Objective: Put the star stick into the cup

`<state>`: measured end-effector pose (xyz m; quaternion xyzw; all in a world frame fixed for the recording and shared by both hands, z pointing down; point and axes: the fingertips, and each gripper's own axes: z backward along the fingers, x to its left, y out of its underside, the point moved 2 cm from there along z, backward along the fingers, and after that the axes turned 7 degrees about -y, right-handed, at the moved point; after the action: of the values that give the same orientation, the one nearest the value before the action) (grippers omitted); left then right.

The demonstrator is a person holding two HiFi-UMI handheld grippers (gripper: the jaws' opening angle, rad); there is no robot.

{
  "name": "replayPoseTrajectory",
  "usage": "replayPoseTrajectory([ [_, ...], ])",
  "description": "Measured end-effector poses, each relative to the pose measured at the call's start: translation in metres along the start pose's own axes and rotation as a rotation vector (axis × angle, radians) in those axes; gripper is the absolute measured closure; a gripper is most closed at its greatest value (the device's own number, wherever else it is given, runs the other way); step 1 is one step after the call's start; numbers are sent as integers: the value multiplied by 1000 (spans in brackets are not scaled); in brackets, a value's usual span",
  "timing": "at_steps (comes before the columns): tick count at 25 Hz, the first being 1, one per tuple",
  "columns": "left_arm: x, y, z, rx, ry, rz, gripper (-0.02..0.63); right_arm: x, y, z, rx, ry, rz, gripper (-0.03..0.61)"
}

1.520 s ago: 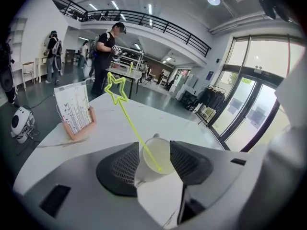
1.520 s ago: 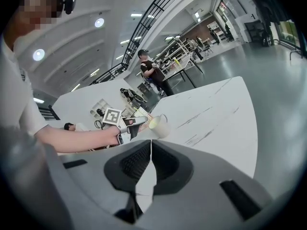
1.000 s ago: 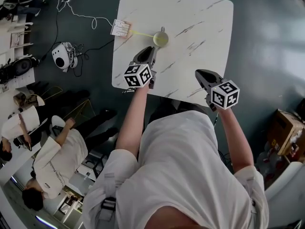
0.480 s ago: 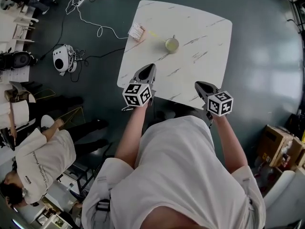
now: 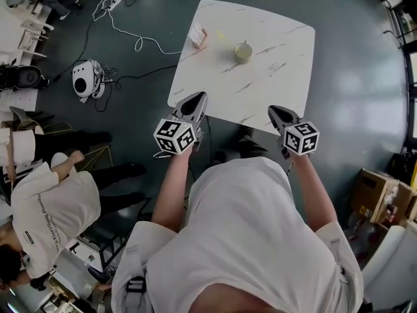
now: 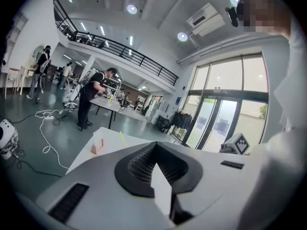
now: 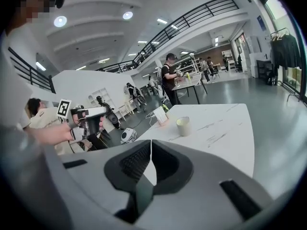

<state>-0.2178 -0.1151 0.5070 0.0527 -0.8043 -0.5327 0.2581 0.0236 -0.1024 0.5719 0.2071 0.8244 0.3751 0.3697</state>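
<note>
A pale yellow-green cup (image 5: 243, 51) stands upright on the far part of the white marble table (image 5: 280, 77); it also shows in the right gripper view as the cup (image 7: 183, 126). A thin yellow-green star stick (image 5: 220, 36) shows faintly on the tabletop between the cup and a small card stand (image 5: 197, 36); the stick (image 6: 120, 135) lies beyond the stand. My left gripper (image 5: 197, 98) is shut and empty at the table's near edge. My right gripper (image 5: 273, 109) hangs level with it, also shut and empty. Both are well short of the cup.
The card stand (image 6: 98, 146) sits near the table's far left corner. On the dark floor to the left lie white cables (image 5: 140, 41) and a white device (image 5: 86, 80). People stand at the left (image 5: 55, 207). Cardboard boxes (image 5: 384, 197) sit at the right.
Both grippers have drawn back from over the table to its near edge; the left one was close to the cup. The table and cup now sit farther off in the head view.
</note>
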Motion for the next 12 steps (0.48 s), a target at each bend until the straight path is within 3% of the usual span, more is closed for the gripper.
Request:
replayPoseTrajectory([
  [3,-8,-5,35,-52,70,18,601,24,10,9,-13,7,24,552],
  [12,-46,-18,111,-139,164,-113,601,90,17,53,-74,47,165,552],
])
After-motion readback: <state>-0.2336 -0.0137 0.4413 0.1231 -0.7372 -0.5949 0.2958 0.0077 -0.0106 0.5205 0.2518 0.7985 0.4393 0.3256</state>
